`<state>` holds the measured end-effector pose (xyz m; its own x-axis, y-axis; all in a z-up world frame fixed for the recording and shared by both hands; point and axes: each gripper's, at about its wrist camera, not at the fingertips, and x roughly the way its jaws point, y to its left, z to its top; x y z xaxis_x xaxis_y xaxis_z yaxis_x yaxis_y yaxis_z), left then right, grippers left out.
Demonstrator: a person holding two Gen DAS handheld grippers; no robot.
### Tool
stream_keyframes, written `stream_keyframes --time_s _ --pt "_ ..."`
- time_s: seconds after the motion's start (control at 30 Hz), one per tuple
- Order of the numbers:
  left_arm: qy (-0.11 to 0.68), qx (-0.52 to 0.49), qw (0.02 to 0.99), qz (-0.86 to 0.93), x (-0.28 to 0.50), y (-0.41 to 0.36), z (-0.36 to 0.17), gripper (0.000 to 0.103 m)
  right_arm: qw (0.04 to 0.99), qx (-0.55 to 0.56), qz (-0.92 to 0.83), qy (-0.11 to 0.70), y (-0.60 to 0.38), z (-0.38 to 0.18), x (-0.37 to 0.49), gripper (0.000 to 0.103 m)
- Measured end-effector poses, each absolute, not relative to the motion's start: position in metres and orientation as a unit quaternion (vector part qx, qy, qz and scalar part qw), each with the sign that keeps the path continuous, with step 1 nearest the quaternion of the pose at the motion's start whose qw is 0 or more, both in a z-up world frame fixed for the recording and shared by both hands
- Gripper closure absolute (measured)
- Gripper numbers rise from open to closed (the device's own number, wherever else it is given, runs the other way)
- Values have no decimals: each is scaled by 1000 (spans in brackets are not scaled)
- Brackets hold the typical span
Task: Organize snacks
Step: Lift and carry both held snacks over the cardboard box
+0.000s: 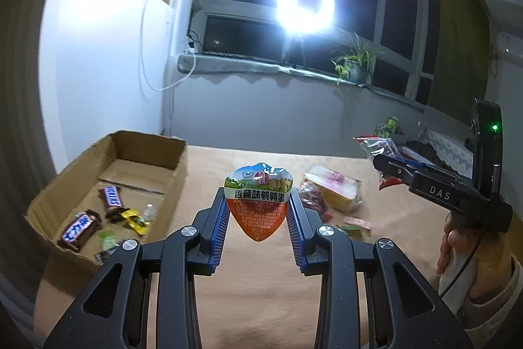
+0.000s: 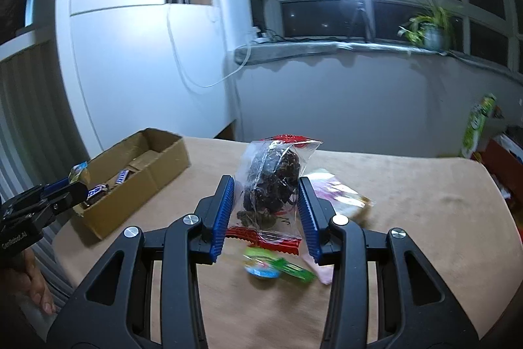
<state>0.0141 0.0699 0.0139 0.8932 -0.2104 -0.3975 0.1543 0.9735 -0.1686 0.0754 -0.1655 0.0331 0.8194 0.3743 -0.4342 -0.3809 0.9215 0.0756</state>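
Observation:
My left gripper [image 1: 257, 201] is shut on an orange, heart-shaped quail egg packet [image 1: 258, 211], held in the air above the tan table [image 1: 261, 283]. To its left sits an open cardboard box [image 1: 81, 159] with two Snickers bars [image 1: 80, 229] and a few small sweets inside. My right gripper [image 2: 266, 208] is shut on a clear bag of dark dried fruit [image 2: 271, 185] with red ends, lifted off the table. That same gripper and bag [image 1: 379, 146] show at the right in the left wrist view. The box [image 2: 157, 172] lies to the left in the right wrist view.
A wrapped sandwich bread packet [image 1: 336, 188] and a red snack pack [image 1: 312, 197] lie on the table's middle. Small green and pink packets [image 2: 278, 267] lie near the front. A ring light [image 1: 305, 4] and a potted plant [image 1: 354, 64] stand on the windowsill. Clutter sits beyond the right edge.

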Motion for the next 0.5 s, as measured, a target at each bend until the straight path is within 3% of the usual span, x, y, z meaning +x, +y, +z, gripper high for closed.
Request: stream_keyframes --time_s 0.5 --pt "210 -123 969 -38 20 152 -2 71 925 -61 289 239 -37 25 91 62"
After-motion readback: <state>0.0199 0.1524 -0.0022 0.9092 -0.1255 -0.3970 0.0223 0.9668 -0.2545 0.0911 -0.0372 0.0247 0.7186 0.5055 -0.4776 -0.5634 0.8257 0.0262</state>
